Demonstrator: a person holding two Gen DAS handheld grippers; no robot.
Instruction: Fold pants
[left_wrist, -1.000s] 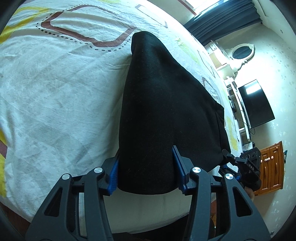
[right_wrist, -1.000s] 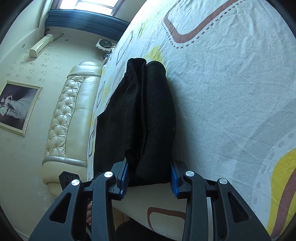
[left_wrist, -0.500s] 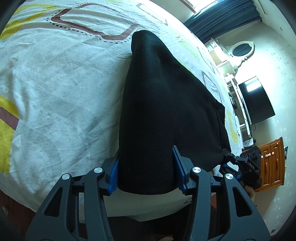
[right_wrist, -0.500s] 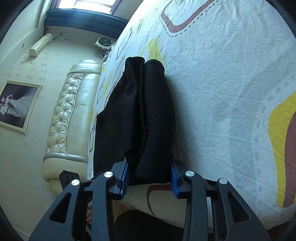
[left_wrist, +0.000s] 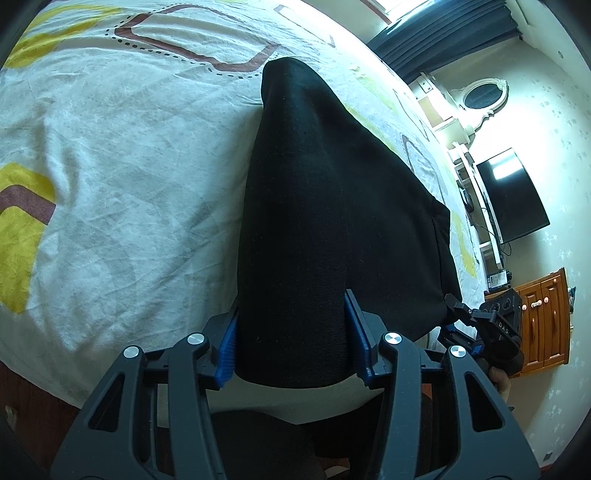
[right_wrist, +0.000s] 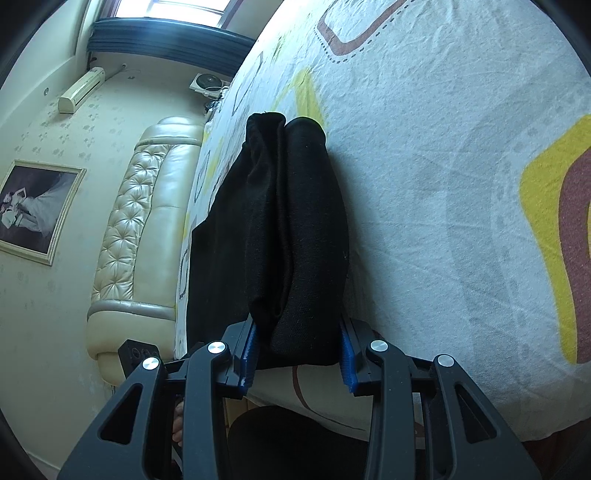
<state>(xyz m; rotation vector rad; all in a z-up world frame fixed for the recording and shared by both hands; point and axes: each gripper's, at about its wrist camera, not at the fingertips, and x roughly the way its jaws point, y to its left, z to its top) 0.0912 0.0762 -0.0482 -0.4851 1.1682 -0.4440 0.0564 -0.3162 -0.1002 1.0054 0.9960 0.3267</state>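
The black pants (left_wrist: 325, 206) lie folded lengthwise on the white patterned bed sheet (left_wrist: 110, 155), near its front edge. My left gripper (left_wrist: 291, 347) is shut on the near end of the pants, with the cloth filling the gap between the blue pads. My right gripper (right_wrist: 297, 350) is shut on the other near corner of the pants (right_wrist: 288, 229), where two folded layers show side by side. The right gripper (left_wrist: 487, 332) also shows at the right edge of the left wrist view. The near ends are lifted off the sheet.
A padded cream headboard (right_wrist: 147, 221) and a framed picture (right_wrist: 33, 210) stand to the left in the right wrist view. A television (left_wrist: 513, 195), a wooden cabinet (left_wrist: 543, 317) and dark curtains (left_wrist: 443, 33) are to the right of the bed.
Both grippers have drawn back toward the bed's front edge with the pants ends held. More of the sheet's yellow and brown pattern and the bed's edge show now.
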